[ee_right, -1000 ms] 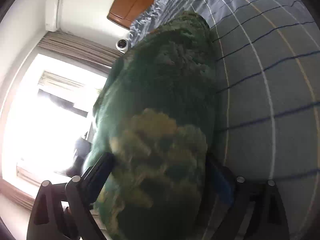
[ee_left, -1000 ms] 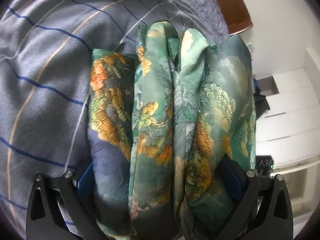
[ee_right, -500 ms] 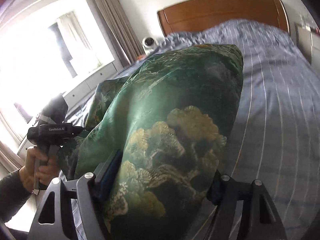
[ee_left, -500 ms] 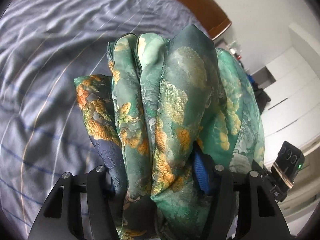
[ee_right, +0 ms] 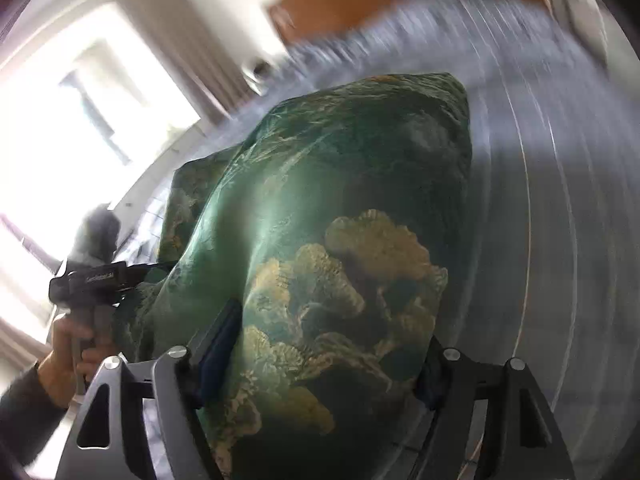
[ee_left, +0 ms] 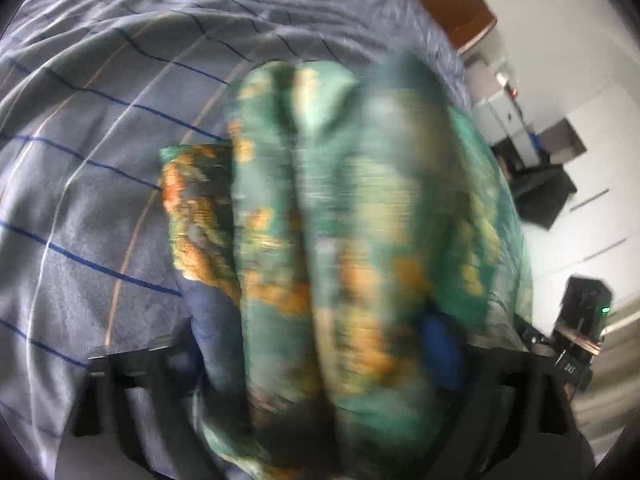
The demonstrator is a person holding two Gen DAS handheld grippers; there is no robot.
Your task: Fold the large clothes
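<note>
Jaws opening on both sides, left gripper point(ee_left: 320, 364) and right gripper point(ee_right: 324, 364) each with thick folds of the green patterned garment point(ee_right: 340, 220) bunched between blue pads, bundle raised over the striped bedspread point(ee_left: 100, 200), wooden headboard point(ee_right: 400, 4) beyond, left hand point(ee_right: 72, 344) on its handle

The garment point(ee_left: 344, 248) is glossy green silk-like cloth printed with orange and gold tree clusters and a dark blue patch. It is bunched into thick upright folds, lifted above the striped grey-blue bed point(ee_left: 92, 184); its smooth outer face point(ee_right: 344, 248) bulges forward.
</note>
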